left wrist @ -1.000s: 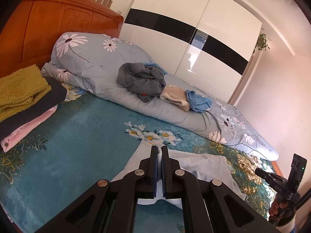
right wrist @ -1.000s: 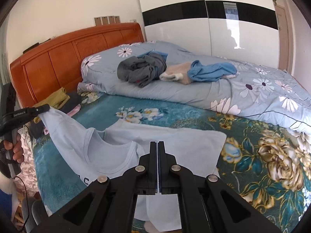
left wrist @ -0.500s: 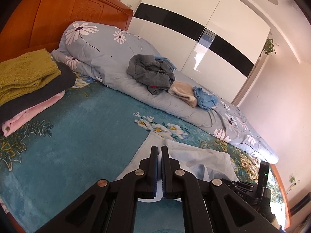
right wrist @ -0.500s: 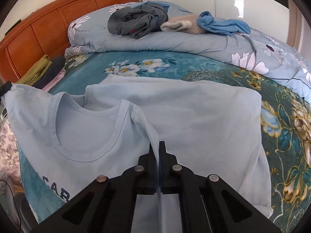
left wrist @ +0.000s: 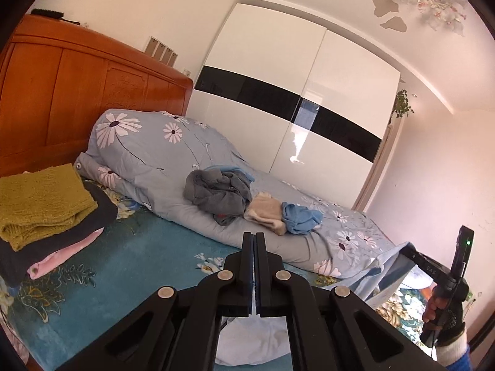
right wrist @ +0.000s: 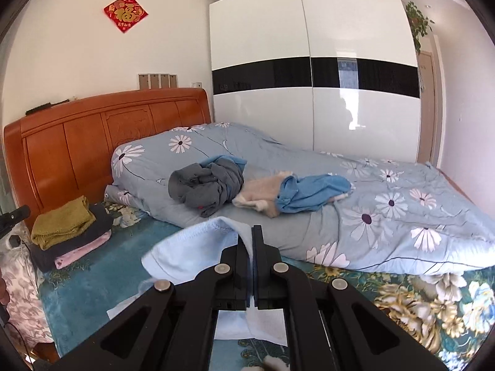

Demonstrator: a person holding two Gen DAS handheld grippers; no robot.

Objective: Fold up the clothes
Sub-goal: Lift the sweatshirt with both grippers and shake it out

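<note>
A light blue T-shirt [right wrist: 191, 249] is held up over the teal flowered bed sheet [right wrist: 102, 275]. My right gripper [right wrist: 250, 232] is shut on one fold of it, and the cloth drapes left over the finger. My left gripper [left wrist: 254, 238] is shut too, with pale shirt cloth [left wrist: 253, 334] pinched low between its fingers and hanging beneath. In the left wrist view the right gripper [left wrist: 433, 267] shows at the far right in a person's hand [left wrist: 439, 306], with a shirt edge [left wrist: 383, 269] hanging from it.
A folded stack of olive, dark and pink clothes [left wrist: 46, 213] lies by the wooden headboard [left wrist: 77, 99]. Unfolded grey [left wrist: 219, 193], beige [left wrist: 266, 213] and blue [left wrist: 300, 218] clothes sit on the rolled flowered duvet [right wrist: 386, 216]. A white wardrobe [right wrist: 309, 77] stands behind the bed.
Both grippers have risen and tilted up, lifting the shirt off the sheet where it lay spread half a second ago. Both stay shut on it.
</note>
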